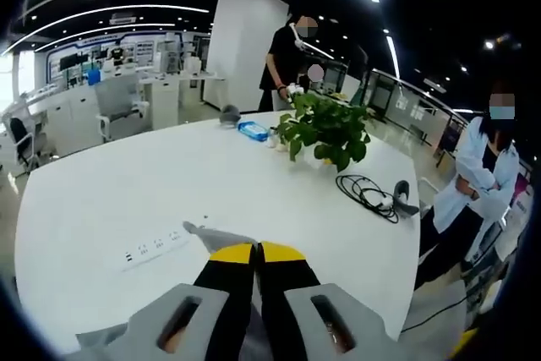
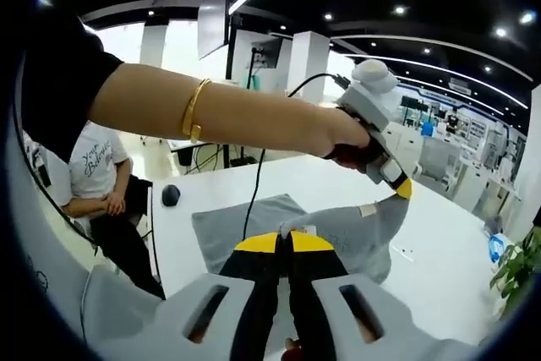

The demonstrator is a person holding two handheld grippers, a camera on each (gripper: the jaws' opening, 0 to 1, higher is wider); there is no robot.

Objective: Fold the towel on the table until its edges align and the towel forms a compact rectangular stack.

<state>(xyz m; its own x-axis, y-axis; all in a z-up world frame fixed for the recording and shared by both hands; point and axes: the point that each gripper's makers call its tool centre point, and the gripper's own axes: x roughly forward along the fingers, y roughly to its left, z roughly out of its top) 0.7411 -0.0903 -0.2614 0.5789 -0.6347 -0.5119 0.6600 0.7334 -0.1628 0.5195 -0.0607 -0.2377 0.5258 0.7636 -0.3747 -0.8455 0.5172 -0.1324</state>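
Note:
A grey towel [image 2: 237, 221] lies partly flat on the white table [image 2: 439, 243], with its near side lifted and draped. In the right gripper view, my right gripper [image 2: 283, 243] has its yellow-tipped jaws pressed together on a towel edge near a small white label. A person's arm reaches across holding my left gripper [image 2: 402, 189], which pinches a raised towel corner. In the left gripper view, my left gripper [image 1: 256, 253] is shut, and a grey towel [image 1: 218, 235] corner pokes out just beyond its tips over the table [image 1: 127, 183].
A potted plant [image 1: 325, 128], a blue box [image 1: 252, 130] and a coiled black cable [image 1: 368, 194] sit on the table's far side, and a socket strip [image 1: 156, 247] is set in its top. People stand beyond the edge [image 1: 473, 192]. A seated person [image 2: 97, 179] and a dark round object [image 2: 171, 195] are at the left.

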